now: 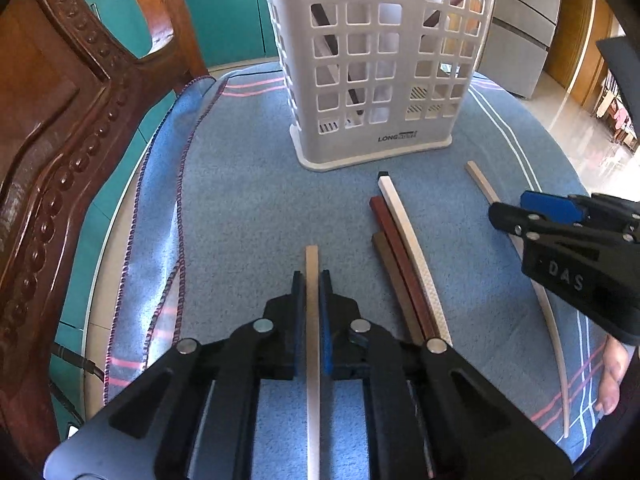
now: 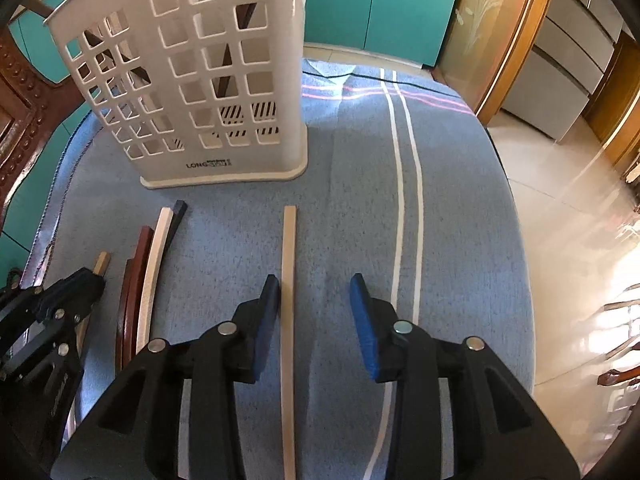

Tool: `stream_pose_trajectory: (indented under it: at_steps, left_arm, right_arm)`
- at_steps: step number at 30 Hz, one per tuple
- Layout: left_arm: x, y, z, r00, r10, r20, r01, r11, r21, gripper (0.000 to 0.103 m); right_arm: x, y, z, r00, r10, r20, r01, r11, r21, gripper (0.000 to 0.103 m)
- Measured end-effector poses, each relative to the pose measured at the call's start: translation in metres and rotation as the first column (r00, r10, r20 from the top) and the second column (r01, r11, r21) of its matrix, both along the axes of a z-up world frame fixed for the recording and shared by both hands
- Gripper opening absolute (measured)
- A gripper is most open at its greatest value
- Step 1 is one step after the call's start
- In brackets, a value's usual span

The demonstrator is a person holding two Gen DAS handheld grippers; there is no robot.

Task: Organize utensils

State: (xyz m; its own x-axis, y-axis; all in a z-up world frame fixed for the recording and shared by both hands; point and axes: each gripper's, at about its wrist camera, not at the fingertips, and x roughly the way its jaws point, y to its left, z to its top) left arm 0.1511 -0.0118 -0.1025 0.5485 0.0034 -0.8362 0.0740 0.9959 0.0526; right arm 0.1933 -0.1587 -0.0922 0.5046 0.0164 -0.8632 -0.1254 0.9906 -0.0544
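My left gripper point(image 1: 312, 278) is shut on a beige chopstick point(image 1: 312, 256) that runs straight ahead between its pads. Beside it lie a white chopstick point(image 1: 404, 236), a red-brown chopstick point(image 1: 390, 240) and a brown chopstick point(image 1: 390, 268), side by side. A white slotted utensil basket point(image 1: 376, 60) stands upright behind them, with dark sticks leaning inside. My right gripper point(image 2: 315, 284) is open over a second beige chopstick point(image 2: 289, 240), which lies flat between the jaws close to the left pad. The left gripper point(image 2: 80, 284) shows at the lower left of the right wrist view.
A blue striped cloth point(image 2: 440, 200) covers the round table. A carved wooden chair point(image 1: 60, 160) stands close on the left. The table edge drops to a shiny tiled floor point(image 2: 568, 216) on the right. A person's hand point(image 1: 612, 380) shows behind the right gripper point(image 1: 520, 212).
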Motion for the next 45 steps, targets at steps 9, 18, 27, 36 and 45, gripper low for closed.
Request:
stream_pose_trajectory:
  at_steps: [9,18,27,36,45]
  left_arm:
    - [0.002,0.005,-0.001,1.0,0.019,0.0,-0.019,1.0,0.017,0.023]
    - [0.004,0.006,-0.003,1.0,0.021,0.0,-0.021,1.0,0.019,0.024]
    - [0.007,0.004,-0.003,0.999,0.035,0.0,-0.035,0.999,0.03,0.029]
    - [0.005,0.002,-0.003,1.0,0.006,0.002,-0.006,1.0,0.003,0.016]
    - [-0.002,0.003,0.019,0.997,-0.02,0.078,0.028,0.995,-0.096,0.007]
  right_arm:
    - [0.001,0.007,-0.003,1.0,0.006,0.013,-0.006,1.0,-0.006,0.037]
    - [-0.001,-0.01,0.003,0.996,-0.08,-0.035,0.084,0.989,0.121,0.006]
    - [-0.01,-0.002,0.004,0.999,-0.044,-0.012,0.045,0.997,0.057,0.012]
    - [-0.009,0.01,0.003,1.0,-0.026,0.002,0.026,0.997,0.069,0.007]
    - [-0.029,-0.013,0.044,0.995,-0.041,0.096,0.02,0.978,0.208,0.007]
